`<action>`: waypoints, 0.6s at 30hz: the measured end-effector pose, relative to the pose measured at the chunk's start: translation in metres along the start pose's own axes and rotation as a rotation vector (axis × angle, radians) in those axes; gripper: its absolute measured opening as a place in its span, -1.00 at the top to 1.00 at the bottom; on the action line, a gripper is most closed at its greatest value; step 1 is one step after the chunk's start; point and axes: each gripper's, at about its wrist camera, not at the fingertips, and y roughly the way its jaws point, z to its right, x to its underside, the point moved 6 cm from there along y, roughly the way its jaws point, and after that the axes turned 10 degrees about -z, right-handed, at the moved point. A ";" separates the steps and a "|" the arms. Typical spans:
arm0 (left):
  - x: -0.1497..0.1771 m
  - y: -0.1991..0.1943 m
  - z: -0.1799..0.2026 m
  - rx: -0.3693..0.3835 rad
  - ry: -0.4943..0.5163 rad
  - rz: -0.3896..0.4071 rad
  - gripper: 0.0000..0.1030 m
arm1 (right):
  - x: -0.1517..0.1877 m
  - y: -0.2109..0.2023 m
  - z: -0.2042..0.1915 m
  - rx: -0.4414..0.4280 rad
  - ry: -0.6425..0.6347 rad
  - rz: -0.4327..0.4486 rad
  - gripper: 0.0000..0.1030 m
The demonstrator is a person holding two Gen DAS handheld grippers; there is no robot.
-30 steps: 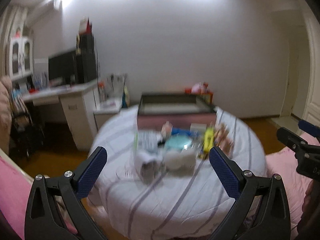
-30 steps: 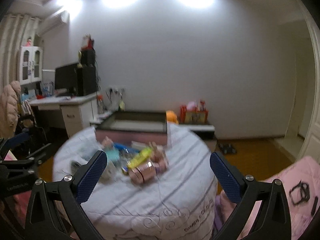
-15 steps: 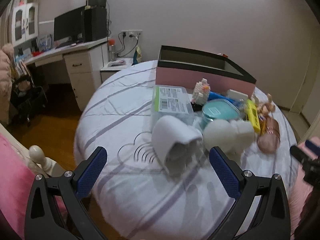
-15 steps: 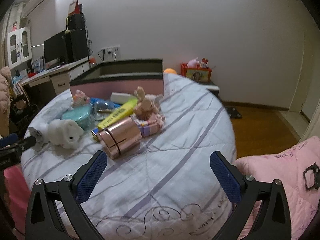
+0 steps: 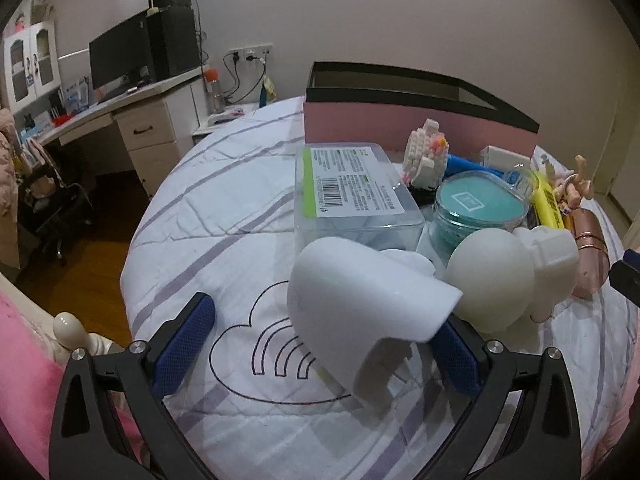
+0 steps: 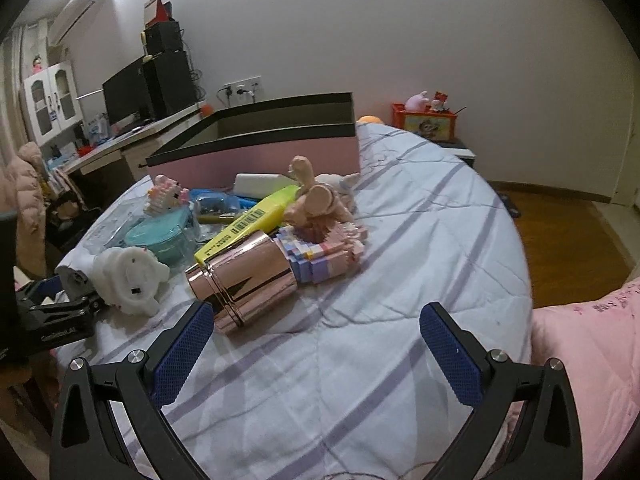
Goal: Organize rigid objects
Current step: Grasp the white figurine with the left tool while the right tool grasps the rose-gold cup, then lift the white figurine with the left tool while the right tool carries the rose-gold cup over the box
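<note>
The fingers of the left gripper (image 5: 320, 350) stand wide apart with nothing clamped, and the white hooded piece (image 5: 360, 312) lies between them, nearer the right finger; the fingers of the right gripper (image 6: 316, 346) are likewise spread and empty, the rose-gold cylinder (image 6: 244, 280) lying just ahead of its left finger. To do the pick well, I judge the left gripper should settle lower until both pads face the hood's curved sides, then shut slowly, since the smooth shell could squirt out; carry it to the pink box (image 5: 416, 120), far ahead of the fingertips. Going down in size: the box is pink-walled, dark-rimmed and open-topped; the clear labelled case (image 5: 352, 200) sits ahead of the hood; the hood is glossy white, rounded, its hollow mouth towards the fingers; the white round toy (image 5: 496, 276) touches it just beyond the right finger; the teal-lidded jar (image 5: 476, 208) lies farther ahead.
</note>
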 end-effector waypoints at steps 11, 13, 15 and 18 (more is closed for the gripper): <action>-0.002 -0.016 -0.003 0.103 0.010 0.037 -0.17 | -0.007 0.004 -0.017 -0.025 -0.025 -0.001 -1.00; 0.000 -0.021 -0.003 0.101 0.015 0.037 -0.17 | -0.009 0.010 -0.020 -0.017 -0.024 -0.008 -1.00; 0.001 -0.027 -0.004 0.098 0.017 0.053 -0.17 | -0.012 0.018 -0.021 0.010 -0.014 -0.032 -1.00; 0.003 -0.035 -0.004 0.116 0.025 0.053 -0.17 | -0.017 0.027 -0.025 -0.002 -0.004 -0.045 -1.00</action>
